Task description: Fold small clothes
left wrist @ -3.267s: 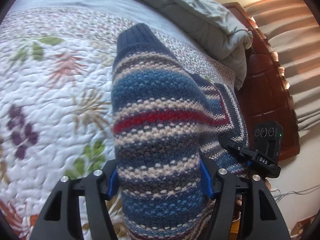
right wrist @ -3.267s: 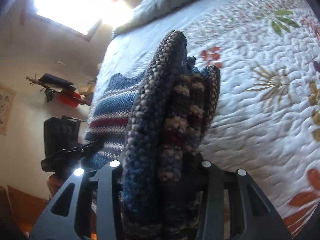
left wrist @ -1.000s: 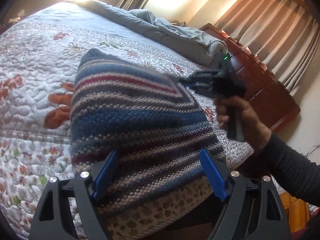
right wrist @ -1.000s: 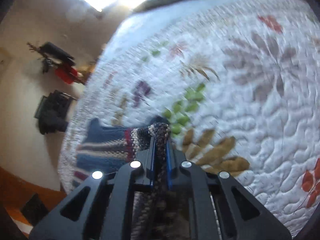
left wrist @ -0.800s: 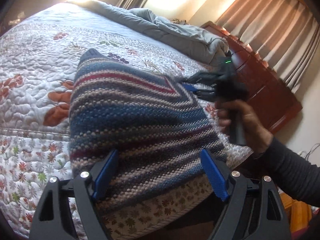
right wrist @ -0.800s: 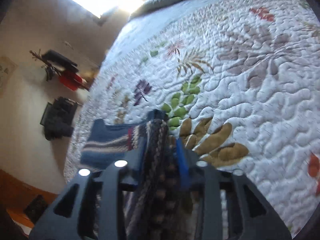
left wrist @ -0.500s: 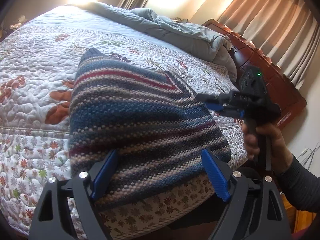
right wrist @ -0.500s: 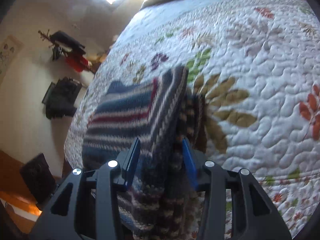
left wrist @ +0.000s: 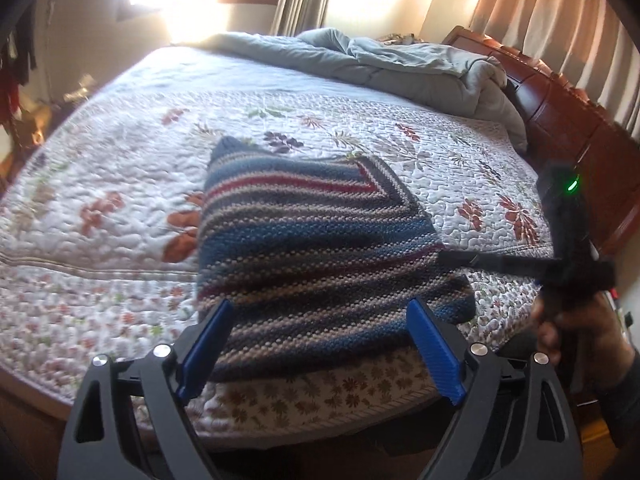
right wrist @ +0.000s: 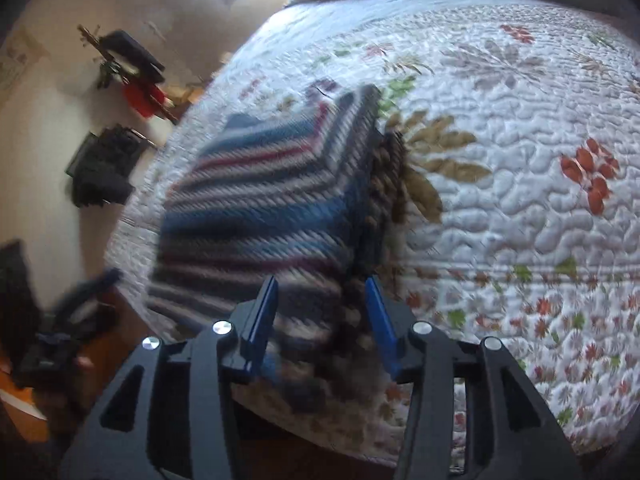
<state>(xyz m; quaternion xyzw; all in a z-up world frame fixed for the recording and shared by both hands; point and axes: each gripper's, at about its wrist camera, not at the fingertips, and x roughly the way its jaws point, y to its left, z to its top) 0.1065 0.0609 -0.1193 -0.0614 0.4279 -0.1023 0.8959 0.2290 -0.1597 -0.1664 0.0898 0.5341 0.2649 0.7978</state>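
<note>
A folded striped knit sweater (left wrist: 316,236), in blue, cream and red, lies flat on the quilted floral bedspread (left wrist: 120,184) near the bed's front edge. My left gripper (left wrist: 320,344) is open, its blue pads either side of the sweater's near edge and not pinching it. My right gripper (right wrist: 322,320) is open at the sweater's (right wrist: 272,204) right near corner, blurred by motion. In the left wrist view the right gripper (left wrist: 460,258) reaches in from the right, its tips at the sweater's right edge.
A rumpled grey duvet (left wrist: 400,64) lies along the far side of the bed. A dark wooden headboard (left wrist: 568,120) and beige curtains (left wrist: 560,20) stand on the right. The bed's front edge drops off just below the sweater. Dark things hang on the wall (right wrist: 128,68) at left.
My right gripper opened and let go of the sweater, then pulled back to its right edge. The left gripper drew back and rose. The sweater now lies flat and folded.
</note>
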